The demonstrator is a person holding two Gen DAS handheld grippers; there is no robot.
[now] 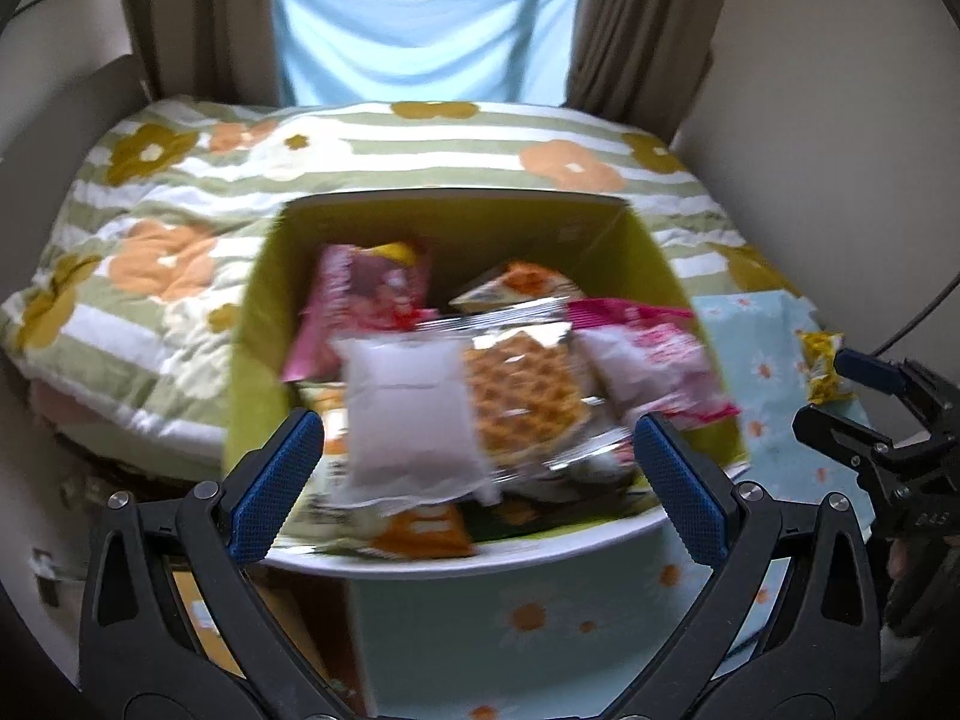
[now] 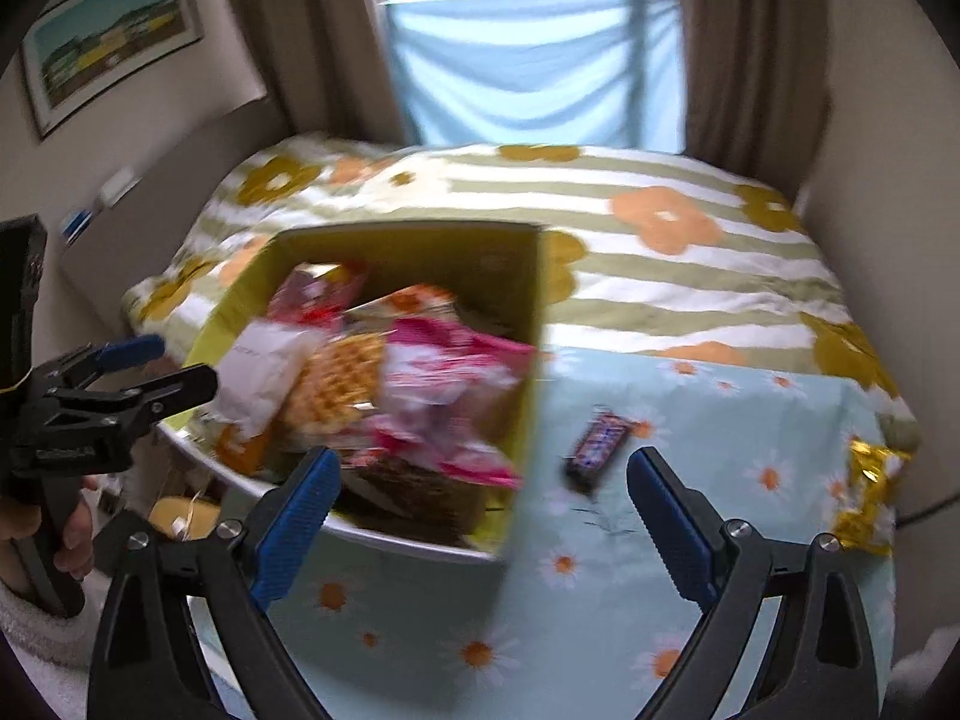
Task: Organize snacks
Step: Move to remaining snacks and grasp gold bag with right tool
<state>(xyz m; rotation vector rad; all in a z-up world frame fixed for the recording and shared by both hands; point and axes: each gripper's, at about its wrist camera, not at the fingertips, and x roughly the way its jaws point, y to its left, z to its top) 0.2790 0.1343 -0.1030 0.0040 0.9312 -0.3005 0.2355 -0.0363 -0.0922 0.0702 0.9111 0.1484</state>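
Right wrist view shows the yellow-green cardboard box (image 2: 528,300) on the pale blue daisy-print tablecloth (image 2: 720,420), heaped with soft crinkly snack packets, the clear-wrapped waffle pack (image 2: 342,384) near the top. Those bags look light and slippery, and the waffles would likely crush, so you would do best to pinch a sealed edge. Outside the box lie the gold foil snack bag (image 2: 870,492) at the cloth's right edge and, smaller, the dark-wrapped chocolate bar (image 2: 600,441) just beside the box wall. The bar looks firm and light; take it across its narrow width. Your right gripper (image 2: 480,522) points steeply down with its jaws spread wide and empty, the bar just ahead between them. Your left gripper (image 1: 480,480) hangs over the box's near rim, also wide and holding nothing.
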